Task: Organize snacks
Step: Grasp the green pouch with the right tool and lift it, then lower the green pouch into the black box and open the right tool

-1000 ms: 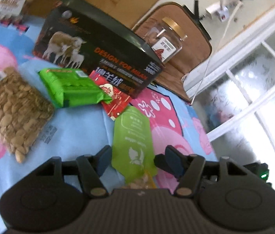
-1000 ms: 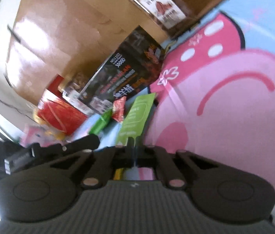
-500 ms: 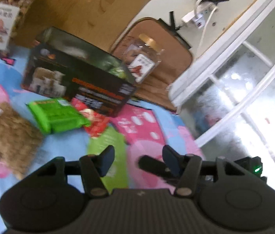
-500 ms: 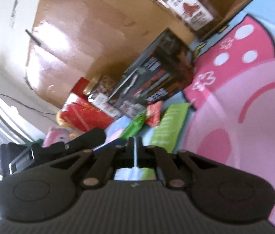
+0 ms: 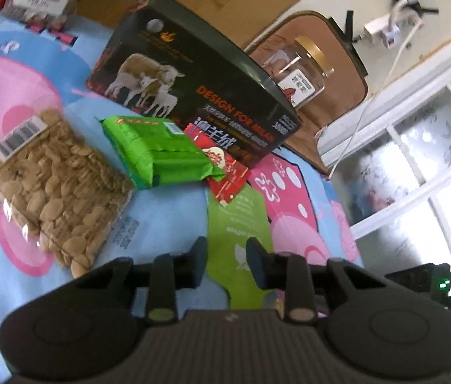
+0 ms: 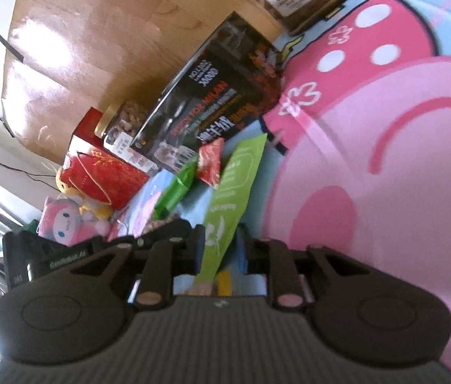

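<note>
Closing around the near end of a light green pouch [image 5: 236, 224], the left tool [image 5: 225, 252] has a finger on either side of it, though whether the pads already press on it cannot be told. The right tool [image 6: 220, 244] straddles the same pouch [image 6: 235, 185] and its fingers are opening, with a visible gap on both sides, so this looks like a handover from right to left. The pouch lies on a blue and pink cartoon blanket [image 5: 168, 220], its far end touching a small red packet [image 5: 225, 172]. Beside that sits a bright green packet [image 5: 158, 156], then a clear bag of pale seeds [image 5: 52, 185], all gathered in front of a dark box [image 5: 193, 96] printed with sheep, probably to keep the snacks in one group. The left view alone shows the seed bag, a glass jar [image 5: 299, 73] on a brown mat behind the box, and a window. The right view alone shows a red gift bag [image 6: 104, 179], a pink plush toy [image 6: 65, 220], another jar [image 6: 120, 128] of nuts, and a big cardboard sheet [image 6: 97, 41] behind them.
</note>
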Demonstrator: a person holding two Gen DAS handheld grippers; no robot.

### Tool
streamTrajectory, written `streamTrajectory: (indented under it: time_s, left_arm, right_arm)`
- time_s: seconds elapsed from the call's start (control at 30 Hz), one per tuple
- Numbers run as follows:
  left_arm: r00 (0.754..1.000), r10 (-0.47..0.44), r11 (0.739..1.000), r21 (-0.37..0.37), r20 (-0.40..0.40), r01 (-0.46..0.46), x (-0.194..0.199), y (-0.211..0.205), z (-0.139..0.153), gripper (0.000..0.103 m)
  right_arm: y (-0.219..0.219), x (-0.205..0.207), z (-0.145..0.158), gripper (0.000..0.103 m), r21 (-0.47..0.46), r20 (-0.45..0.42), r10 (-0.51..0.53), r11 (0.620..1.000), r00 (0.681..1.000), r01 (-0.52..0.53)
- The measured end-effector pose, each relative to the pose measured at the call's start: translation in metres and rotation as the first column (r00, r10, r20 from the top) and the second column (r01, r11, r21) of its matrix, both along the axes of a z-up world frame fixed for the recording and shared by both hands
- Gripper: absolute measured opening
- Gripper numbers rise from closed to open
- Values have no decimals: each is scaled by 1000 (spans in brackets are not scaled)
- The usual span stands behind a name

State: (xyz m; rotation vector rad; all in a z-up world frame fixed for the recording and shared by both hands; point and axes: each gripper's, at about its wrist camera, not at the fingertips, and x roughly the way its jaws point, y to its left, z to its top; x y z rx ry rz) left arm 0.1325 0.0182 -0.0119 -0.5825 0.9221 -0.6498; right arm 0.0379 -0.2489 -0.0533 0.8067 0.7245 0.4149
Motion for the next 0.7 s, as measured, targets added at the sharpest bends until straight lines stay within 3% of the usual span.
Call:
streamTrajectory:
  time_s: [0.1,0.2,0.33,0.43,0.7]
  left_arm:
    - [1000,2,1000,-18,-12,-2,-3,2,0,26]
    - [999,-49,993,-103,16,51,-11,0,13,22]
    - [985,-68,993,-81,159,82,-22,-6,52,22]
    - [974,-64,991,-98,215,87,-20,-6,72,22]
    - [952,31,998,-59,305,-14,30,-2,108,23]
  right_arm:
    - [6,2,-1,10,38,19,9,999,1000,-9]
    - [9,-6,10,8,16,67,27,999,997,-28]
    - [12,-18,35,8,19,156,62,998,986,-66]
    - [9,-16,51,8,44,208,46,997,977,-57]
    - [7,54,79,8,156,221,24,986,975,-60]
